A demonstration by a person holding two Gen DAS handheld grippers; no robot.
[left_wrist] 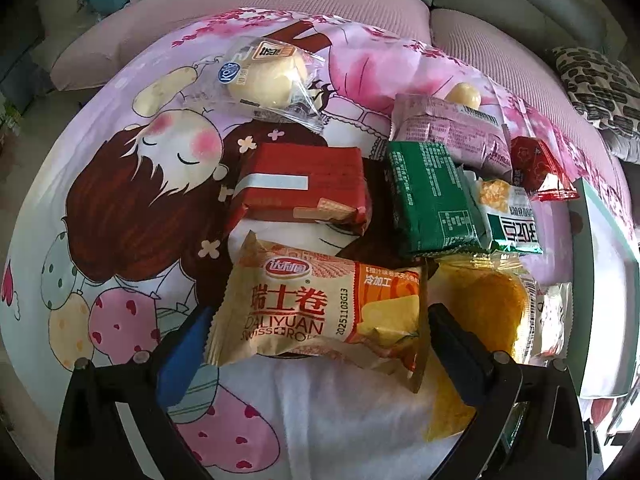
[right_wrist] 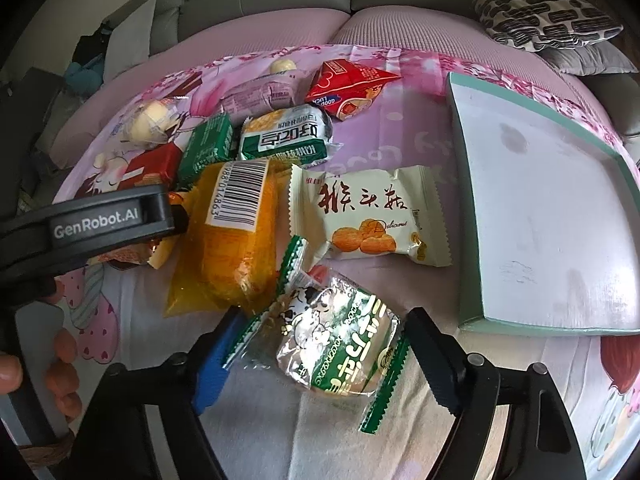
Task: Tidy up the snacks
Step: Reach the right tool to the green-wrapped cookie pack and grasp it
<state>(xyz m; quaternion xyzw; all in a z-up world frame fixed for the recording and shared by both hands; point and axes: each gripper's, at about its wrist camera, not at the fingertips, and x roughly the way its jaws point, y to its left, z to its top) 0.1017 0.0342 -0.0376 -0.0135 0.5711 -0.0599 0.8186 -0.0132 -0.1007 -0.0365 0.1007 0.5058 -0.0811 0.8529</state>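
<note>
Left gripper (left_wrist: 320, 344) straddles the Swiss roll pack (left_wrist: 320, 316) — fingers spread, pads beside the pack's two ends, though I cannot tell whether they touch it. The pack's long axis runs across the gap, finger to finger. Just right of that pack lies the orange pack (left_wrist: 480, 300), then the right gripper (right_wrist: 316, 360), released and wide around a green-edged clear pack (right_wrist: 340, 344) lying aslant between the fingers. Furthest right of the Swiss roll sits the empty tray (right_wrist: 540, 208). My judgement: the right gripper is nearer the tray, so its pack probably goes first.
</note>
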